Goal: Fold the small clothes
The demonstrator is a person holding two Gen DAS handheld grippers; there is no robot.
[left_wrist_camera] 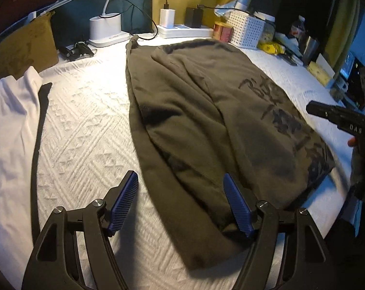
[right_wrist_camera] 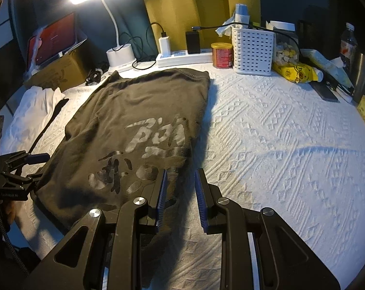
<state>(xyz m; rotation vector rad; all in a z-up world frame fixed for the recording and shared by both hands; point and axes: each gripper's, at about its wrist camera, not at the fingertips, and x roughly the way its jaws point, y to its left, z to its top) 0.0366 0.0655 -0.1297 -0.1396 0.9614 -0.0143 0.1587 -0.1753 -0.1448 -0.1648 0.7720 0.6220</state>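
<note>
While both views look down the bench, near to far it goes like this:
Left gripper [left_wrist_camera: 180, 203]: jaws spread wide, nothing between them, hovering over the near hem of the shirt.
Right gripper [right_wrist_camera: 181, 195]: jaws parted a bit, pinching nothing, sitting right at the shirt's right edge.
Olive-green T-shirt [right_wrist_camera: 134, 120]: lying flat on the white textured cover [right_wrist_camera: 279, 145], sides folded in to a long narrow shape, grey lettering showing on top.
White garment [left_wrist_camera: 8, 111]: bunched at the left, well apart from the shirt.
Far edge: lit desk lamp [right_wrist_camera: 120, 56], power strip [right_wrist_camera: 182, 56] with chargers plugged in, red can [right_wrist_camera: 222, 55], white perforated basket [right_wrist_camera: 252, 50], yellow duck packet [right_wrist_camera: 296, 72].
</note>
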